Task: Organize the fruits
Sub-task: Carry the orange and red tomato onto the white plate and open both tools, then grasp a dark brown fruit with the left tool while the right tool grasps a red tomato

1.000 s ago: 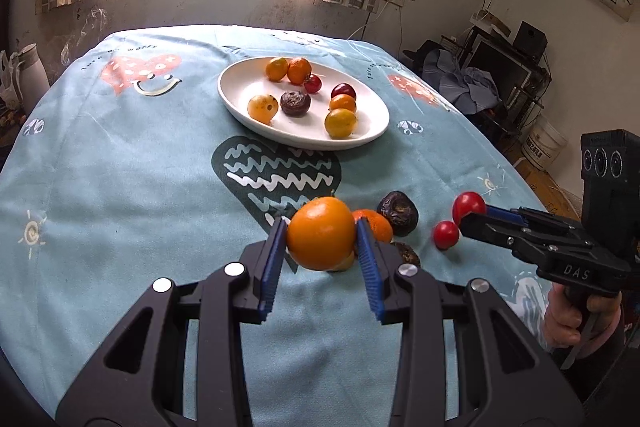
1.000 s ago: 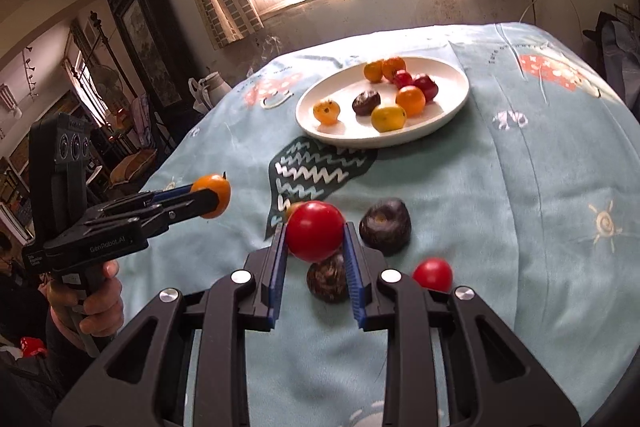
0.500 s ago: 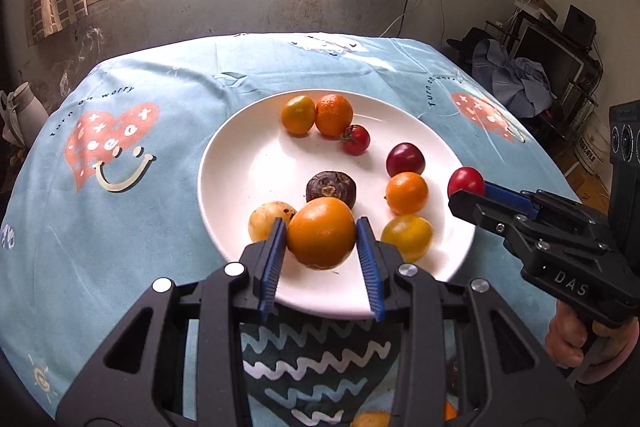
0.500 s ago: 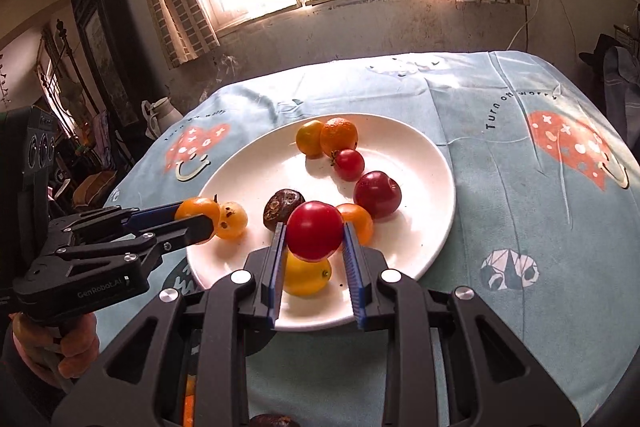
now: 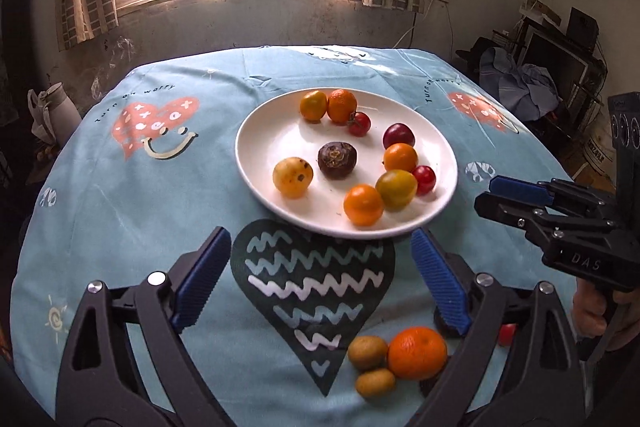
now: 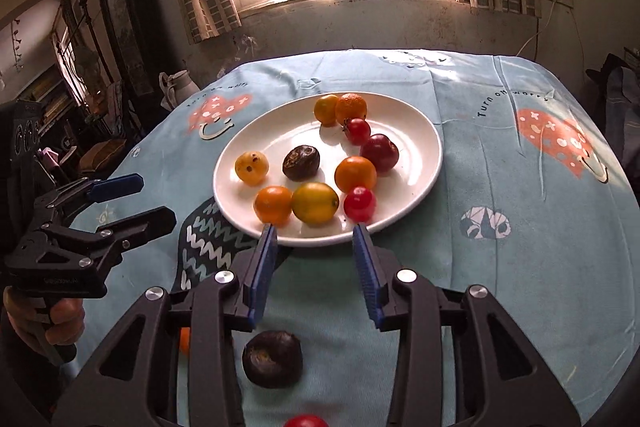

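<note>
A white plate [image 5: 280, 131] [image 6: 280, 131] holds several fruits. At its near rim lies an orange [image 5: 363, 205] [image 6: 273, 203]. To the right of the orange is a yellow-green fruit, and right of that a small red tomato [image 5: 424, 179] [image 6: 359, 203]. My left gripper [image 5: 320, 243] [image 6: 154, 201] hangs just short of the plate's near edge; its jaws are opening wide with nothing between them. My right gripper [image 6: 314, 229] [image 5: 486, 195] is at the near rim too, its jaws opening and empty, the tomato just beyond its right fingertip.
Loose fruit lies on the blue tablecloth nearer me: a mandarin [image 5: 417, 352], two brownish-green fruits [image 5: 367, 350], a dark wrinkled fruit [image 6: 272, 358] and a red tomato [image 6: 305, 421]. A white jug [image 5: 52, 107] stands off the table's left, cluttered shelves to the right.
Both grippers carried fruit to the plate and let go: the orange and the red tomato now lie on it. Both jaws have spread and drawn back to the near rim.
</note>
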A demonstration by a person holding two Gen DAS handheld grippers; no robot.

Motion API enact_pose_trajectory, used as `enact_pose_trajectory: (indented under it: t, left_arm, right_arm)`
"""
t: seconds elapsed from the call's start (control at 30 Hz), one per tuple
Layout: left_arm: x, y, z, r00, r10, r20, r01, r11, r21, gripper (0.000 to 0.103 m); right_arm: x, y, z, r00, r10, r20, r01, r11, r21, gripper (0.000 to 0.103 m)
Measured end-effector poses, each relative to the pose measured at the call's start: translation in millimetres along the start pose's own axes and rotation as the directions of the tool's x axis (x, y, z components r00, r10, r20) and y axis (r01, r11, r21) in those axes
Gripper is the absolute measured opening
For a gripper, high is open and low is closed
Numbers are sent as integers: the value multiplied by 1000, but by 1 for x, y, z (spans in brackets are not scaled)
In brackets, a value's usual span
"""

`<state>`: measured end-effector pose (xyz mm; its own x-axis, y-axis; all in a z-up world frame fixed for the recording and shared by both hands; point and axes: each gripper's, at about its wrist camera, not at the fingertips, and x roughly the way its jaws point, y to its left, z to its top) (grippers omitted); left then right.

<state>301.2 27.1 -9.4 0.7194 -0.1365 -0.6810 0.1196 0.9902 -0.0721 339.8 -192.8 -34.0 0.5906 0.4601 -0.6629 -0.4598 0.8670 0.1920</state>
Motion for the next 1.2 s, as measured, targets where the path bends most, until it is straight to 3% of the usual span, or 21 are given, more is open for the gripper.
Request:
enact_pose_trajectory:
  t: [0.17, 0.27, 0.4, 0.53, 0.73, 0.83, 0.93, 1.03, 1.1, 1.2]
  left_arm:
    - [-29, 0, -58, 999, -30, 24, 29, 1000, 6, 95]
    - [-27, 3, -78, 999, -24, -26, 24, 1000, -10, 95]
    - [-28, 4, -79, 1000, -23, -15, 23, 1000, -14, 95]
    - [-27, -1, -81, 1000, 25, -11, -25, 1000, 15, 95]
    - [-28, -3, -80, 1000, 15, -15, -15, 1000, 11, 95]
    - [-28, -4, -80, 1000, -6, -13, 7, 1000, 14, 95]
    - [-30, -9, -80, 997, -73, -22, 73, 997, 21, 95]
    - [-36, -20, -83, 981, -191, -36, 193, 980, 48, 92]
    - [-38, -31, -86, 961, -271, -60, 275, 959, 69, 85]
    - [-32, -47, -93, 941, -317, -121, 327, 943, 68, 71]
  right_arm:
    - [-17, 6, -52, 998, -26, -57, 25, 999, -27, 40]
    - [-17, 7, -72, 993, -46, -109, 45, 999, -14, 40]
    - [-19, 15, -87, 989, -70, -129, 65, 997, -44, 39]
    - [-17, 18, -97, 982, -90, -163, 80, 994, -71, 39]
    - [-15, 17, -99, 981, -74, -178, 64, 996, -59, 39]
    - [-14, 13, -98, 981, -59, -182, 52, 998, -42, 31]
    - [-19, 8, -96, 988, -23, -152, 23, 1000, -3, 30]
    - [-24, 3, -93, 992, -11, -122, 14, 1000, 24, 30]
    - [-24, 1, -92, 993, -9, -121, 13, 999, 36, 30]
    - [-24, 0, -91, 992, -8, -123, 14, 999, 43, 30]
